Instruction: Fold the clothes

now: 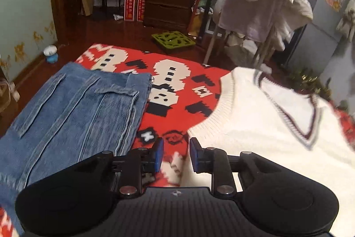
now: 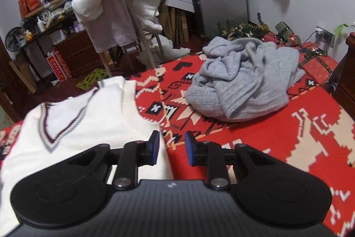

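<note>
A white knit vest (image 1: 261,123) with a dark-striped V-neck lies flat on the red patterned blanket (image 1: 168,81). My left gripper (image 1: 176,146) hovers open over the blanket, just left of the vest's left edge, holding nothing. Folded blue jeans (image 1: 75,108) lie to its left. In the right wrist view the same vest (image 2: 88,126) lies at the left, and my right gripper (image 2: 172,139) stands open at its right edge, its left finger over the knit. A crumpled grey sweater (image 2: 241,81) sits farther back on the blanket (image 2: 288,137).
A chair draped with white clothes (image 1: 261,6) stands beyond the blanket's far edge, with a green tray (image 1: 173,39) on the floor and a dark dresser (image 1: 170,6) behind. Red gift boxes (image 2: 319,61) and tinsel line the right wall.
</note>
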Motion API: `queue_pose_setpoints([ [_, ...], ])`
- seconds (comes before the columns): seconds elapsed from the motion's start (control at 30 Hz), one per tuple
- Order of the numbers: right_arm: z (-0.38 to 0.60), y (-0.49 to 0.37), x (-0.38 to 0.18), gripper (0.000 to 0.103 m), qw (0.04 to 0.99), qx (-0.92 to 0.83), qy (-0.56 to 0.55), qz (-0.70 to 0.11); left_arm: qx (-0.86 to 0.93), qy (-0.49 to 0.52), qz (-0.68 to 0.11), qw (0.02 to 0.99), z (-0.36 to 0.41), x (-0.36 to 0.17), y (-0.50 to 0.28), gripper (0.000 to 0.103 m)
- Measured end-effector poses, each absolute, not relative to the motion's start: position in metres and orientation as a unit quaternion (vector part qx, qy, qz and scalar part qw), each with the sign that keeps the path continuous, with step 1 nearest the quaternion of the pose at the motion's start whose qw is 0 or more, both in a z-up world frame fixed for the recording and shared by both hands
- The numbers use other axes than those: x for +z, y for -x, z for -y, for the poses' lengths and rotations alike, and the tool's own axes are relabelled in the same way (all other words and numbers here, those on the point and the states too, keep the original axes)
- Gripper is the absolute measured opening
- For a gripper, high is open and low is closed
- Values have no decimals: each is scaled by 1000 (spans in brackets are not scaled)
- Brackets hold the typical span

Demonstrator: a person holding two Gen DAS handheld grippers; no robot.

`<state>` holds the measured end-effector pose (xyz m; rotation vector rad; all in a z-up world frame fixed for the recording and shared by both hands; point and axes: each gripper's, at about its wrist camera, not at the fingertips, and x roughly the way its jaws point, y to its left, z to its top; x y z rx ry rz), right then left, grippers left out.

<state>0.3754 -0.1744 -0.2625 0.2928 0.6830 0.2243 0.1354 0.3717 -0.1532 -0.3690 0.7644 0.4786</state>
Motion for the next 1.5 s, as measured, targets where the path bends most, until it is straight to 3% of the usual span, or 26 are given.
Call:
queue_pose_setpoints([
  [0.2, 158, -331, -240, 17, 915, 180, -154, -328, 151, 246, -392, 873, -347, -134, -107, 18],
  [0.27, 153, -312, -242, 14, 900, 209, -184, -336, 117, 264, -401, 869, -331, -134, -93, 10],
  [0.37, 149, -287, -252, 9, 865, 235, -254, -364, 88, 298, -414, 855, -310, -141, -72, 6],
  [0.63, 104, -263, -277, 8, 811, 271, -322, -406, 50, 410, -399, 818, -289, -171, -74, 5],
  [1.0, 70, -294, -318, 12, 779, 270, -360, -437, 74, 415, -419, 805, -288, -195, -92, 6],
  [1.5, 136, -291, -327, 13, 771, 127, -459, -422, 183, 570, -382, 704, -343, -205, -35, 6],
])
